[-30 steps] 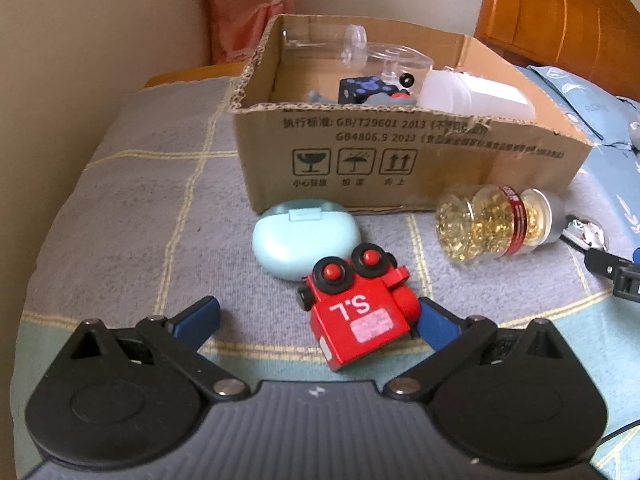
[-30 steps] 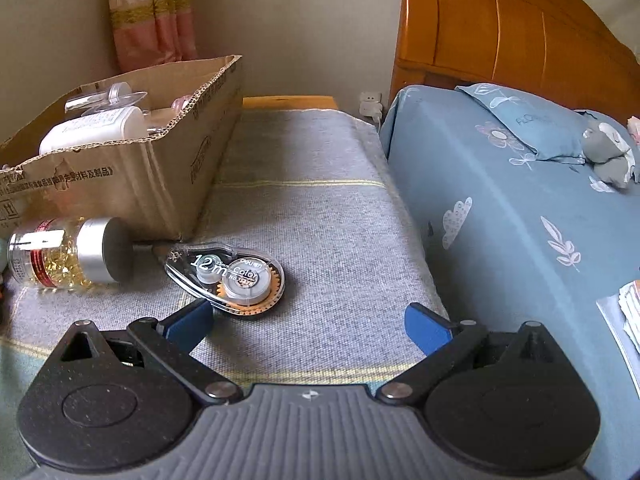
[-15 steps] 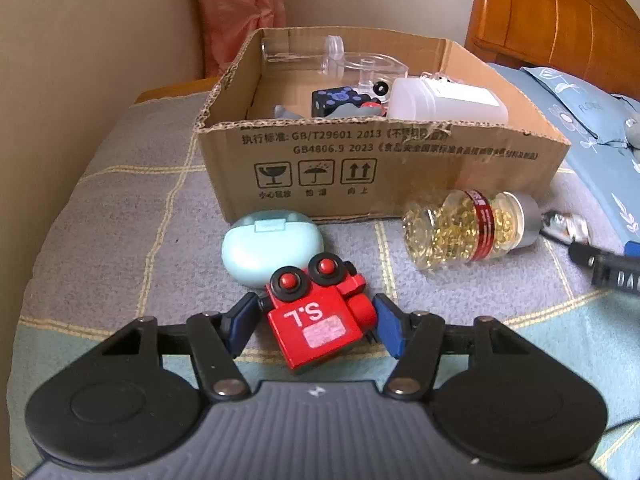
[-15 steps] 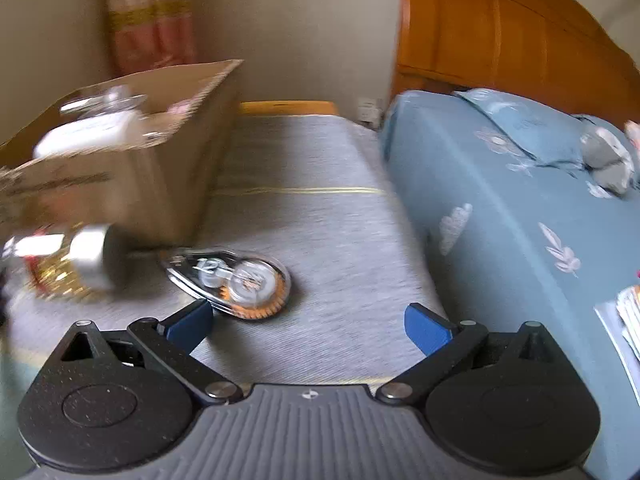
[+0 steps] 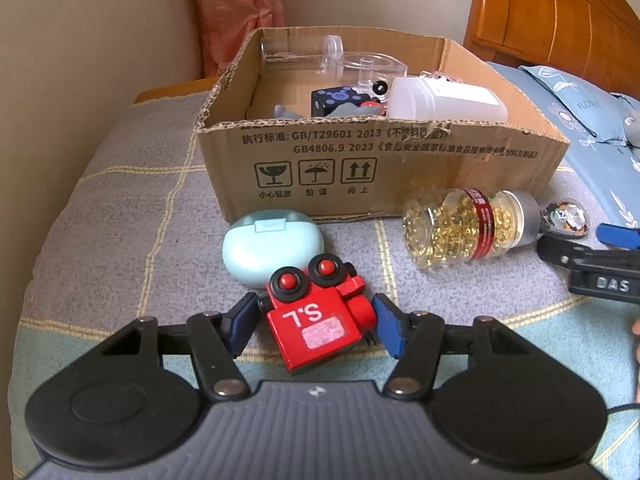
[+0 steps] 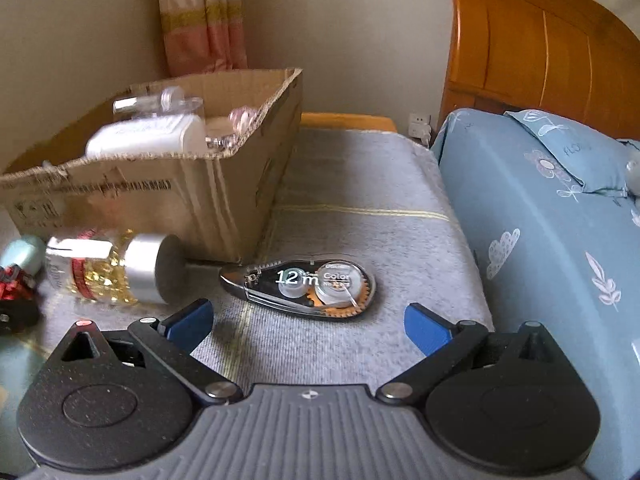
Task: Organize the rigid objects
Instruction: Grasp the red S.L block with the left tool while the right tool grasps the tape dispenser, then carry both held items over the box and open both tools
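A red toy robot (image 5: 320, 328) marked "S.L" lies on the grey checked blanket, and my left gripper (image 5: 314, 308) is shut on it, blue pads pressing its two sides. Just behind it rests a mint earbud case (image 5: 272, 248). A clear bottle of golden capsules (image 5: 460, 228) lies on its side in front of the cardboard box (image 5: 400, 160). My right gripper (image 6: 306, 312) stands open, low over a correction tape dispenser (image 6: 308, 286) that lies between and just beyond its fingertips. The capsule bottle (image 6: 108, 276) is to the left of it.
The open box (image 6: 200, 200) holds a white bottle (image 5: 444, 102), clear plastic pieces and a dark cube. A bed with a blue sheet (image 6: 540, 220) and a wooden headboard (image 6: 540, 48) rises on the right. A wall and a curtain stand behind.
My left gripper's jaws went from wide open to closed on the red toy robot. The right gripper swung slightly left, bringing the correction tape more to the middle between its fingers.
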`<state>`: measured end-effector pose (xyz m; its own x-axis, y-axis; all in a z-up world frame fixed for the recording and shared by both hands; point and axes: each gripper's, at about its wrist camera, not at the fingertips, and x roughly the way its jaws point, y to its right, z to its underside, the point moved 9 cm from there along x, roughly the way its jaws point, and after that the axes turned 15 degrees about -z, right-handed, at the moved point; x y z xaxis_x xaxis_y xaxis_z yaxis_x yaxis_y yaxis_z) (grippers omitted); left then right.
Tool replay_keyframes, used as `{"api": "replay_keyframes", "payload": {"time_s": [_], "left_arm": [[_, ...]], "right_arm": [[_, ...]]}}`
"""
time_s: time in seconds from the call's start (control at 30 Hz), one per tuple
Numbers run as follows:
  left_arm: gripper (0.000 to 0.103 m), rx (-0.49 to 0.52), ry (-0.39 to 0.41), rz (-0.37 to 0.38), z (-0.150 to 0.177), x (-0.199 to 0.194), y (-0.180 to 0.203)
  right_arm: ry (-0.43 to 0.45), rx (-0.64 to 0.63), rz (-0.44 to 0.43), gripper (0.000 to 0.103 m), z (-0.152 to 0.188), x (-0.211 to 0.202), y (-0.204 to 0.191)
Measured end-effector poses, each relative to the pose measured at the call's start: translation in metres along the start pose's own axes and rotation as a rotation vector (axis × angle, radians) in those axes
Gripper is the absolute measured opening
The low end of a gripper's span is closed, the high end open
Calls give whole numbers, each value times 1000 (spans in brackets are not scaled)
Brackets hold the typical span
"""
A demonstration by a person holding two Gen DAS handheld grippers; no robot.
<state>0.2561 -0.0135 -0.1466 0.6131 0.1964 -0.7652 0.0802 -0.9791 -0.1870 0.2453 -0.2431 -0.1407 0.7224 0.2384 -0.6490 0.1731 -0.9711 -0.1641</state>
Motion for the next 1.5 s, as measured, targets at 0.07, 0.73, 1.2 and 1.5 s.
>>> {"api": "replay_keyframes", "payload": {"time_s": [0.07,0.73,1.2,1.5], "left_arm": [[61,0,-1,2,0,0,0],[60,257,81,107,21,-21,-1],[65,92,-8,53,26,-18,-11],[54,114,-8,69,19,-17,-7]], "right_arm": [[2,-6,8,103,-4,5,1],[-53,-59,-54,92,9,-13,-17],[-59,-38,-46,102,18,-15,-23],[-84,-45,-38,93,14,-15,-22]]}}
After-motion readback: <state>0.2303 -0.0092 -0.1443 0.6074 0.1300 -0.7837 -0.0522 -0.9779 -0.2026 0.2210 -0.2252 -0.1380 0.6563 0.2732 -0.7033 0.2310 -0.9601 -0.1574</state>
